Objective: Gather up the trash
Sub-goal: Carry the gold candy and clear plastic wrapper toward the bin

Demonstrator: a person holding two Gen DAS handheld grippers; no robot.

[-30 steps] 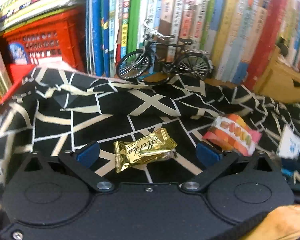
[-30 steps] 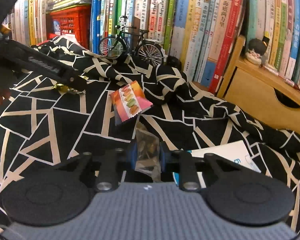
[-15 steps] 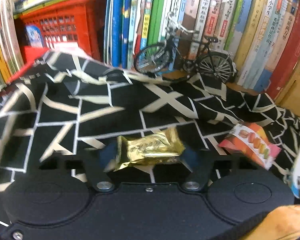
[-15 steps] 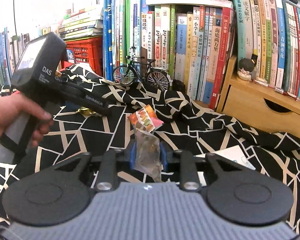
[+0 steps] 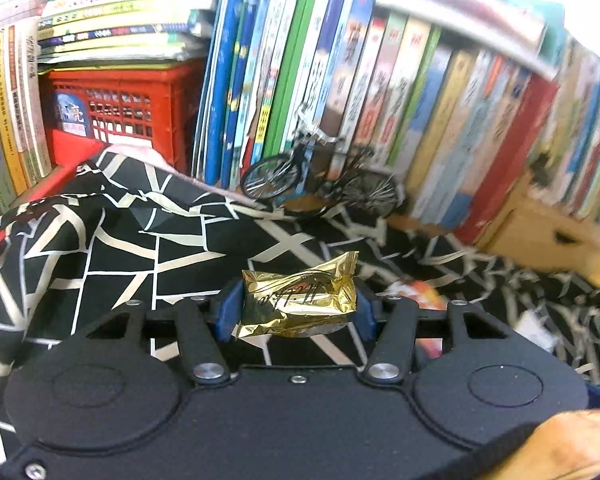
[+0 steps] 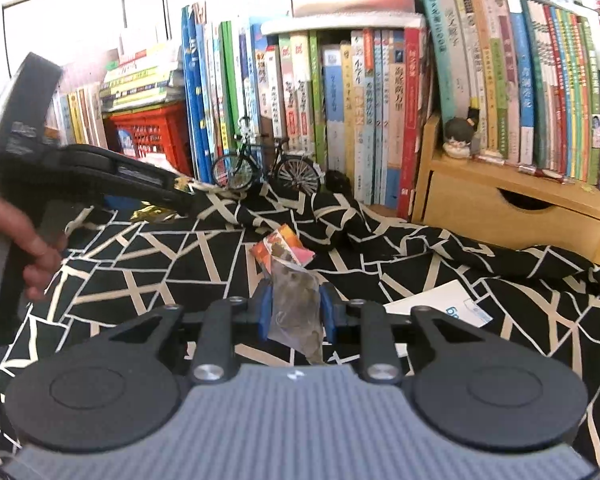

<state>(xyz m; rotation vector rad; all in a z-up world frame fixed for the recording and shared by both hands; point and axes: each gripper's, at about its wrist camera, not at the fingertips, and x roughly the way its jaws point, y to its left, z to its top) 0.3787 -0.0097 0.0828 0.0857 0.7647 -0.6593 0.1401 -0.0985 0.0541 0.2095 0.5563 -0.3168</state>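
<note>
My left gripper (image 5: 296, 306) is shut on a gold foil candy wrapper (image 5: 300, 300), held clear above the black-and-white patterned cloth (image 5: 120, 248). In the right wrist view the left gripper (image 6: 180, 204) hangs at the left in a person's hand (image 6: 28, 248), with a glint of the gold wrapper (image 6: 150, 213) under it. My right gripper (image 6: 296, 312) is shut on a clear crumpled wrapper (image 6: 296, 312) with brownish contents. An orange-pink snack packet (image 6: 286, 246) lies on the cloth just beyond it; the same snack packet (image 5: 416, 292) shows blurred in the left wrist view.
A white paper card (image 6: 440, 304) lies on the cloth at the right. A model bicycle (image 6: 266, 168) stands before rows of books (image 6: 340, 120). A red crate (image 6: 152, 136) sits at the back left, and a wooden drawer unit (image 6: 500, 208) at the right.
The left gripper closed on the gold wrapper and lifted it off the cloth. The right gripper rose, still holding the clear wrapper.
</note>
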